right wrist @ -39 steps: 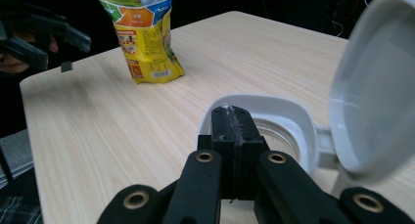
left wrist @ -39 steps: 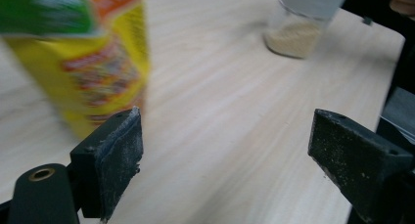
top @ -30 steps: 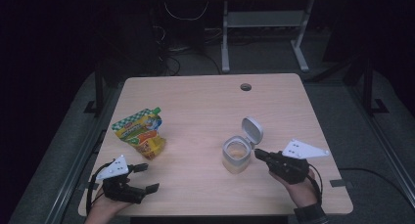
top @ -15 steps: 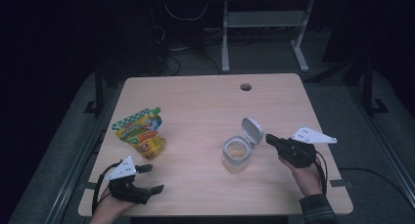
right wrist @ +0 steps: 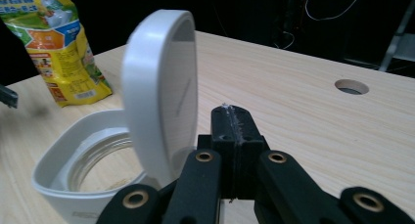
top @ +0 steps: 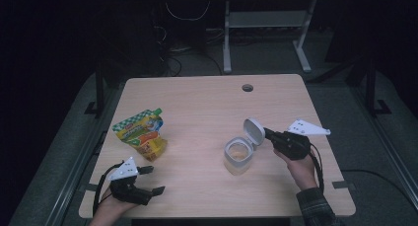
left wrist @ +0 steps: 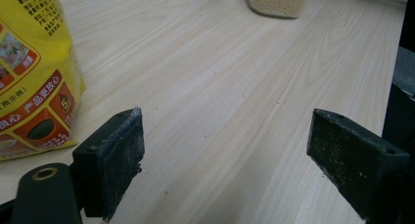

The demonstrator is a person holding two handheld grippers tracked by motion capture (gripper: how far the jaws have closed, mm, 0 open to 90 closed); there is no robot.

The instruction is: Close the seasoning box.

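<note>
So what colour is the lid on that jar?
White; the flipped-up lid shows best in the right gripper view.

Left gripper (top: 148, 179) low at the table's near left corner, jaws spread wide, nothing between them, pointing right; right gripper (top: 268, 133) held level in the right hand (top: 301, 169), jaws pressed together, pointing left; sleeve at wrist.

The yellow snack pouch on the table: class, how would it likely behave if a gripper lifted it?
The yellow snack pouch looks like thin printed film, so it would probably flex and sag. Its glossy surface may be slippery. It seems light for its size.
</note>
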